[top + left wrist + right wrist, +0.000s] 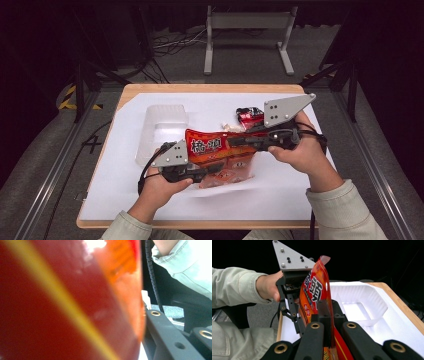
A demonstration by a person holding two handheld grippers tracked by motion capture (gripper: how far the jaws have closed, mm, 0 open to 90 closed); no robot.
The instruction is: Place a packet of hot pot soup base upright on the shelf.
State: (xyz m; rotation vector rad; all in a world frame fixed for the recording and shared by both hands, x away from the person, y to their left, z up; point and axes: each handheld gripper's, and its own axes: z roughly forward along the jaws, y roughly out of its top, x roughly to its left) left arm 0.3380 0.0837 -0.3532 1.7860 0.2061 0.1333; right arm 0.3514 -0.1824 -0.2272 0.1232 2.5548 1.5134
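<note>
A red-orange snack packet (220, 150) with white characters is held up above the table between both grippers. My right gripper (235, 141) is shut on the packet's right end. In the right gripper view its jaws (328, 312) clamp the packet's edge (314, 292), which stands upright. My left gripper (212, 170) is shut on the packet's lower left part. In the left gripper view the packet (62, 302) lies blurred right against the camera, with one black jaw showing beside it at the lower right.
A clear plastic tray (162, 127) lies on the white sheet (125, 200) at the left, beyond the left hand. A small red-and-black sachet (249, 116) and a white scrap (229, 127) lie behind the packet. The wooden table edge (200, 88) runs along the back.
</note>
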